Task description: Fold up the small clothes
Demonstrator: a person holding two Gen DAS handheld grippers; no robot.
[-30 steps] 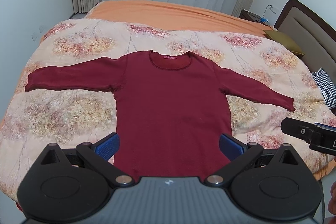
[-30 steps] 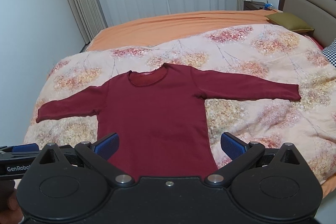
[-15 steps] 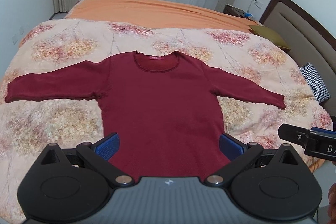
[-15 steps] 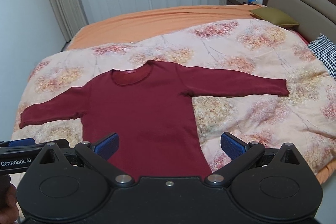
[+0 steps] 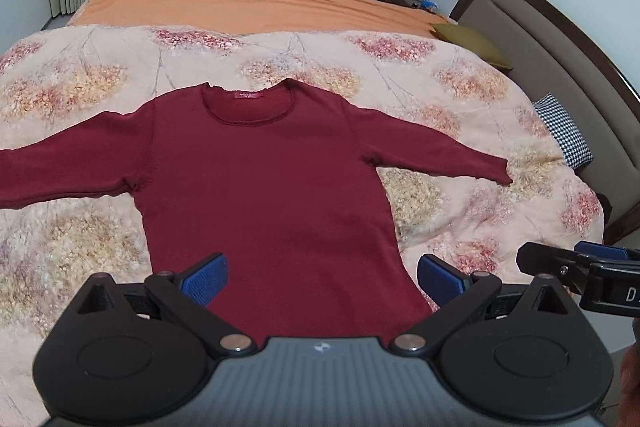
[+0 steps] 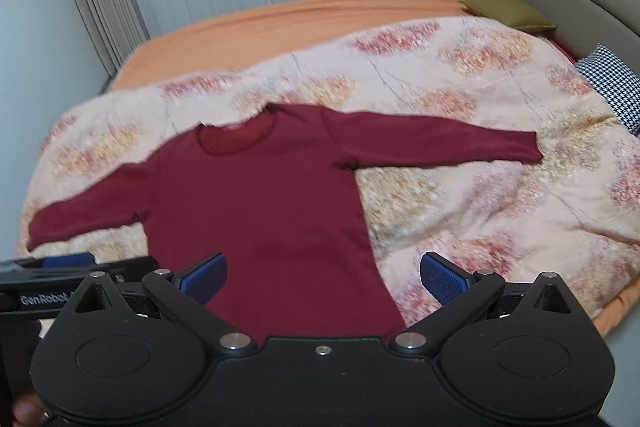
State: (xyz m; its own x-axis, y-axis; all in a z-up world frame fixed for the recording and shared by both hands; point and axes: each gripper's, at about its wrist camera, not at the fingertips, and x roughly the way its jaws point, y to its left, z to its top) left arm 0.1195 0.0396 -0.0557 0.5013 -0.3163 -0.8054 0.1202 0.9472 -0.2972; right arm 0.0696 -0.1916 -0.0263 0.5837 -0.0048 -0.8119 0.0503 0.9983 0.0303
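The red sweater [image 5: 272,187] lies flat on the flowered quilt [image 5: 460,99], in the middle of both views, with the neck towards the top of the frame and the hem at the bottom, partly hidden behind our grippers. We judge that the folding is not yet begun: both sleeves are spread out to the sides, the body shows no fold, and nothing touches the cloth. All is left to do, that is the sleeves to bring in and the body to double. The left gripper [image 5: 322,273] hangs above the hem with its jaws spread wide and empty, and the right gripper [image 6: 324,273] is the same, spread wide, holding nothing. We count one sweater with two sleeves, two grippers, one quilt, one orange sheet [image 5: 248,3] in the upper part of the frame, one olive cushion [image 6: 508,11] at upper right, and one checked pillow [image 6: 614,87] at the right edge. We see no other garment on the bed.
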